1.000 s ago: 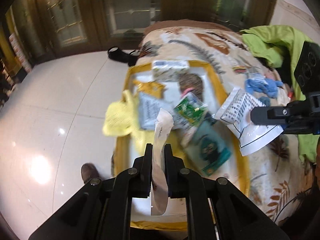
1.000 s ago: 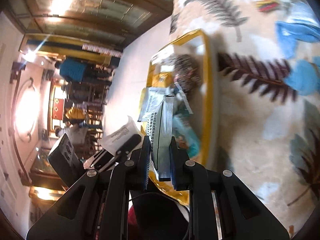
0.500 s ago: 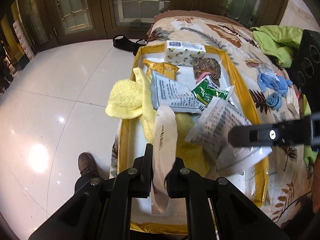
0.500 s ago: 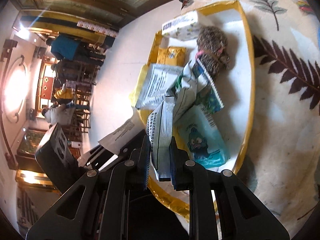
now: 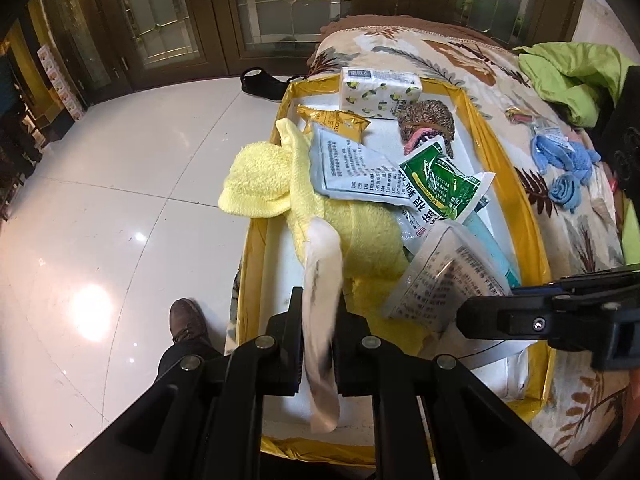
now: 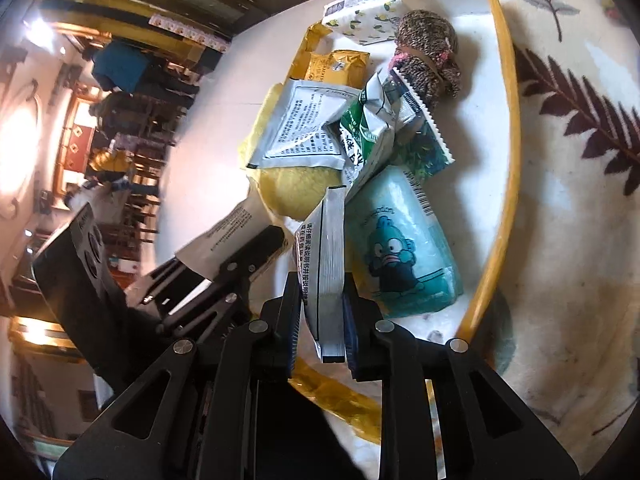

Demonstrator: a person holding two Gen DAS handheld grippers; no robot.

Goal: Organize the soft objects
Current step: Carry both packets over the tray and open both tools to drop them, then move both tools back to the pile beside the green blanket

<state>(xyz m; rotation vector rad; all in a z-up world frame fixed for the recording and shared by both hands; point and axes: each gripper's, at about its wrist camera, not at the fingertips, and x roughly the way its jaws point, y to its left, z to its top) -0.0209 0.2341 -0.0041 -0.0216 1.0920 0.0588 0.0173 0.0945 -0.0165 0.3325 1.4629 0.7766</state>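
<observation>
A yellow-rimmed white tray (image 5: 516,184) on the leaf-patterned bed holds a yellow towel (image 5: 260,176), a tissue pack (image 5: 380,90), a brown knitted item (image 5: 428,120), a green sachet (image 5: 440,184) and a teal cartoon pack (image 6: 404,256). My left gripper (image 5: 318,320) is shut on a white pouch (image 5: 322,280) over the tray's near left part. My right gripper (image 6: 322,300) is shut on a silver printed sachet (image 6: 326,252), which also shows in the left wrist view (image 5: 444,276), over the tray's near end.
Blue gloves (image 5: 564,160) and a green garment (image 5: 572,76) lie on the bedspread (image 5: 580,240) right of the tray. A glossy tiled floor (image 5: 100,200) lies left, with a shoe (image 5: 186,320) near the bed. Dark sandals (image 5: 260,82) lie by glass doors.
Both grippers have come closer over the tray's near end, each still holding its packet. The right gripper's sachet now hangs lower, just over the towel and teal pack.
</observation>
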